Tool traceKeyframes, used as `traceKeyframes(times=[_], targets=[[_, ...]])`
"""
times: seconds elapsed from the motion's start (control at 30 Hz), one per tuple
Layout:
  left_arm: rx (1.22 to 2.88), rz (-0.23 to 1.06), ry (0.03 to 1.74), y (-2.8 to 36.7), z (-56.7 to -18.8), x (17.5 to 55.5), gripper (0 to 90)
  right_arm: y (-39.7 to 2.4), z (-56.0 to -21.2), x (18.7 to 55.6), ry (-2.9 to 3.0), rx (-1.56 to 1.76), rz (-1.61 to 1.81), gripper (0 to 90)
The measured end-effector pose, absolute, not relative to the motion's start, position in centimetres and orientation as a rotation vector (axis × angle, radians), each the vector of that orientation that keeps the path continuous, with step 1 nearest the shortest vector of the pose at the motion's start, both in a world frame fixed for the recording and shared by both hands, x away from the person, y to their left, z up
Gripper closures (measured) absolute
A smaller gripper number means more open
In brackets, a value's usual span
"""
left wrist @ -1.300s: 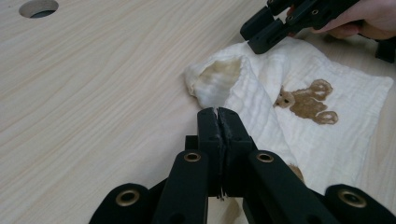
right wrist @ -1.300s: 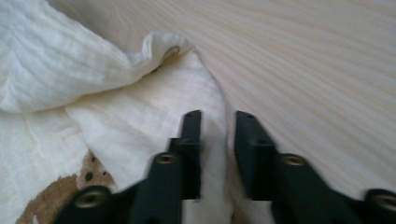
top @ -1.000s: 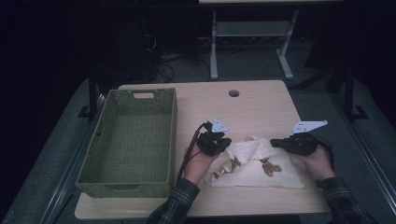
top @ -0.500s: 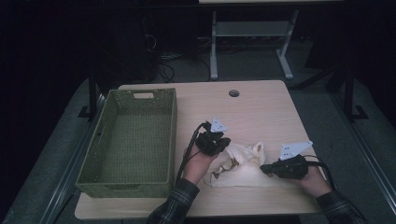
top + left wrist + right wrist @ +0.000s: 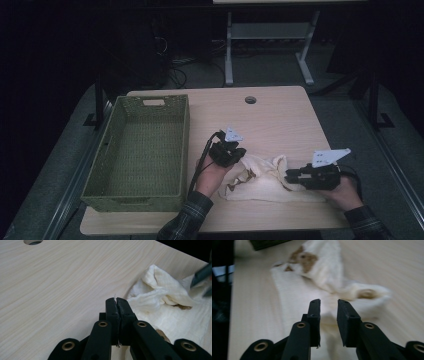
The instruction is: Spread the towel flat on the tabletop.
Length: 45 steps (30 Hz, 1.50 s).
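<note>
Pale wood-grain table [image 5: 280, 120], smooth and matt. Soft cream cloth [image 5: 265, 182], loosely woven gauze with a fine grid texture, crumpled, marked with brown patches. Green woven basket [image 5: 137, 150] at left, ribbed and matt like plastic wicker. Black matt plastic left gripper [image 5: 117, 305] and right gripper [image 5: 328, 312], brass-coloured rivets at the joints.

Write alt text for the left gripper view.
The left gripper, jaws shut on a thin edge of the cream cloth, rests over the pale wooden table. The cloth lies crumpled to its right, with brown patches.
</note>
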<state>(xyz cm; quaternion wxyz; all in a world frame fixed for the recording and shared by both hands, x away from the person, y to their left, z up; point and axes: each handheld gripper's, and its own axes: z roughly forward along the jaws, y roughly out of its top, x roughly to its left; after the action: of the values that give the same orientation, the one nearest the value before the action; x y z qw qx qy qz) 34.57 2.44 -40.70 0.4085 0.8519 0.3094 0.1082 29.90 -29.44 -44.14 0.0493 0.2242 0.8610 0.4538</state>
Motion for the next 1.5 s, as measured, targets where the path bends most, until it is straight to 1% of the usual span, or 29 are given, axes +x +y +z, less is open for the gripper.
traceKeyframes(times=[0.1, 0.13, 0.2, 0.27, 0.3, 0.33, 0.4, 0.63, 1.0, 1.07, 1.17, 1.27, 1.4, 1.5], targets=[[2.147, 0.273, 0.779, 2.4, -40.7, 34.6, 88.2, -30.5, -44.2, 30.4, 2.581, 0.750, 1.351, 74.1], [2.152, 0.273, 0.777, 2.4, -40.7, 34.6, 88.2, -31.4, -44.6, 31.3, 2.568, 0.816, 1.310, 74.7], [2.155, 0.269, 0.778, 2.3, -40.7, 34.6, 88.2, -31.8, -45.1, 32.2, 2.566, 0.867, 1.282, 74.6], [2.154, 0.267, 0.776, 2.2, -40.8, 34.6, 88.2, -31.7, -45.5, 33.4, 2.573, 0.903, 1.278, 73.1], [2.154, 0.267, 0.776, 2.2, -40.8, 34.6, 88.2, -31.7, -45.5, 33.4, 2.573, 0.903, 1.278, 73.1], [2.157, 0.269, 0.772, 2.2, -40.8, 34.6, 88.2, -31.5, -45.8, 34.3, 2.581, 0.919, 1.299, 72.8], [2.155, 0.269, 0.776, 2.2, -40.8, 34.6, 88.2, -30.8, -46.0, 34.8, 2.585, 0.922, 1.319, 72.8], [2.158, 0.270, 0.774, 2.3, -40.7, 34.6, 88.2, -27.9, -46.0, 34.4, 2.657, 0.809, 1.324, 72.7], [2.160, 0.266, 0.773, 2.2, -40.9, 34.6, 88.2, -25.2, -46.5, 32.6, 2.757, 0.678, 1.307, 71.7], [2.163, 0.266, 0.773, 2.2, -40.9, 34.6, 88.2, -25.2, -46.3, 32.2, 2.752, 0.656, 1.307, 71.5], [2.163, 0.269, 0.775, 2.3, -40.8, 34.6, 88.2, -26.4, -45.2, 32.0, 2.695, 0.677, 1.354, 70.8], [2.162, 0.269, 0.775, 2.3, -40.8, 34.6, 88.2, -28.7, -44.3, 32.5, 2.602, 0.760, 1.390, 71.6], [2.164, 0.269, 0.775, 2.3, -40.8, 34.6, 88.2, -30.0, -44.9, 33.3, 2.583, 0.830, 1.354, 71.8], [2.163, 0.268, 0.777, 2.3, -40.8, 34.6, 88.2, -30.2, -45.2, 33.8, 2.588, 0.846, 1.344, 71.8]])
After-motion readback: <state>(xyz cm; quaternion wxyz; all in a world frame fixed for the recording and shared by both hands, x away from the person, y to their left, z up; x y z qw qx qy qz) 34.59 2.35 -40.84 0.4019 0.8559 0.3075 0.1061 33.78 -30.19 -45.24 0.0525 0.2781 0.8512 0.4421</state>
